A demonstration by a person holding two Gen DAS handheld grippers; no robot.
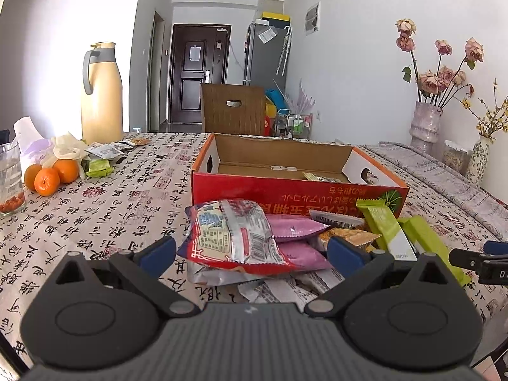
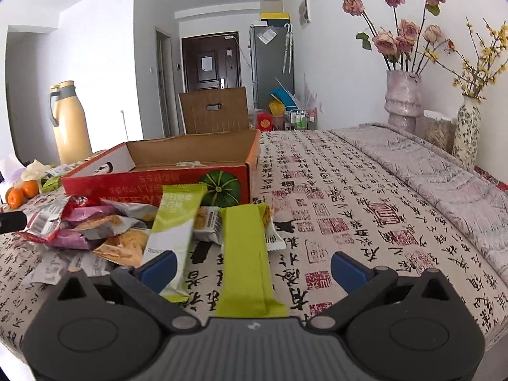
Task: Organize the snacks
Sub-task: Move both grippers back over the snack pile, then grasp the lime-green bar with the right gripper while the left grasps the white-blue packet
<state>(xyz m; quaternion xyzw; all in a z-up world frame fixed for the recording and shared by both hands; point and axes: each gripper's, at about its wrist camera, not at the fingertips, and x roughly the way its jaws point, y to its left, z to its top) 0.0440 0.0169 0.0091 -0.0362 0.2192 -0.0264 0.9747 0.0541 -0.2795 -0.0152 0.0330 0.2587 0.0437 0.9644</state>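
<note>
This is a lived-in home, a dining corner of a flat. The tabletop (image 1: 120, 209) wears a calligraphy-print cloth and carries a thermos jug (image 1: 101, 95), oranges (image 1: 47, 177) and vases of dried roses (image 2: 403, 95). Beyond stand a wooden chair (image 1: 233, 109), a grey fridge (image 1: 265, 54) and a dark front door (image 1: 198, 70).
</note>
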